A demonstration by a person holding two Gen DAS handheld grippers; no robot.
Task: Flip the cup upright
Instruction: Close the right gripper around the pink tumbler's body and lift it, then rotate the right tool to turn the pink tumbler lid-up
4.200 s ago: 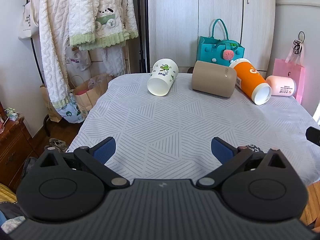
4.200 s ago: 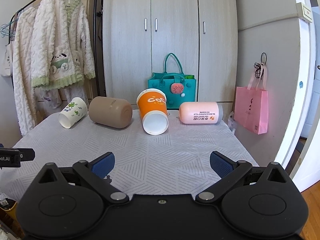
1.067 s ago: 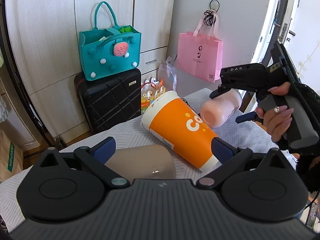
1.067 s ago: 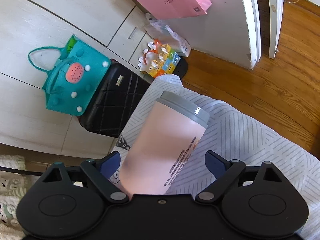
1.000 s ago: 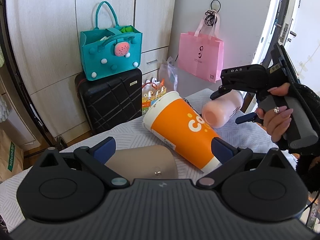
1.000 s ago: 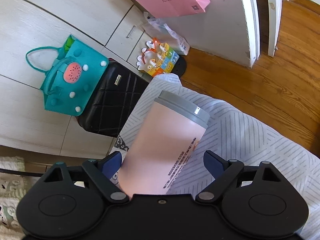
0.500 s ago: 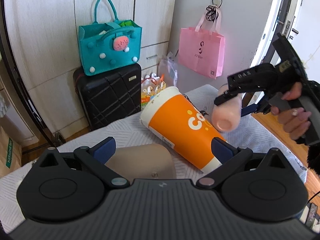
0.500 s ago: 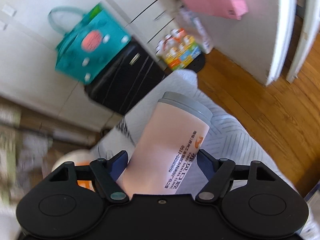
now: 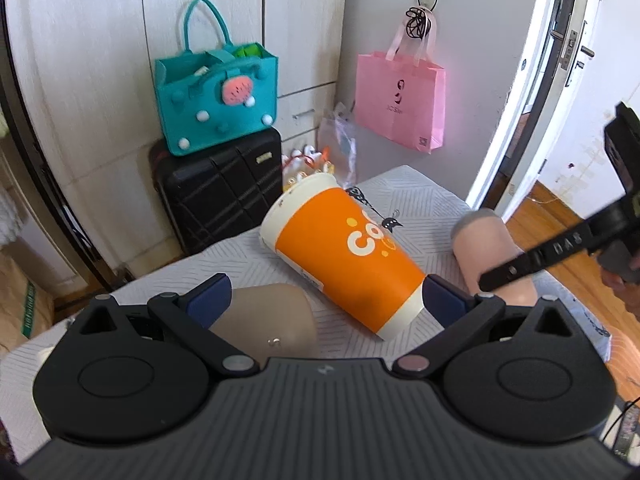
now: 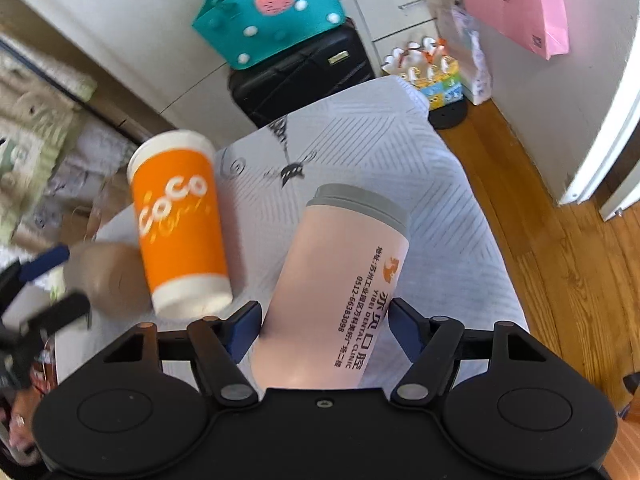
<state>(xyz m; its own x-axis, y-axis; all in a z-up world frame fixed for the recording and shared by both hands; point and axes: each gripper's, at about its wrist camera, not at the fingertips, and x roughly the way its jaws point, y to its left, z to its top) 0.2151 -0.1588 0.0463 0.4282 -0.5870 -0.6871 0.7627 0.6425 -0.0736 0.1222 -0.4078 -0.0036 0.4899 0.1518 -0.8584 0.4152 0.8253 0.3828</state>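
Right gripper (image 10: 323, 326): fingers closed in on the pink cup (image 10: 340, 280), blue pads touching both sides of its lower body, grey lid end pointing away from the camera. The cup looks tilted rather than upright; whether its base touches the table (image 10: 448, 208) cannot be told. It sits near the table's right edge, toward the far right corner. From the left wrist view the same pink cup (image 9: 486, 252) shows at the right, a black finger of the right gripper crossing its front. Left gripper (image 9: 326, 298): jaws wide apart, holding nothing. The orange cup (image 9: 344, 256) lies on its side between the fingers in that view, mouth toward the camera, base toward the far edge; the right pad is just beside its rim, contact not clear. A tan cup (image 9: 276, 322) lies on its side just left of the orange cup, close under the left gripper. Beyond the far edge: a black suitcase (image 9: 224, 184) with a teal bag (image 9: 214, 100) on top, and a pink bag (image 9: 400, 104) hanging on the wall.
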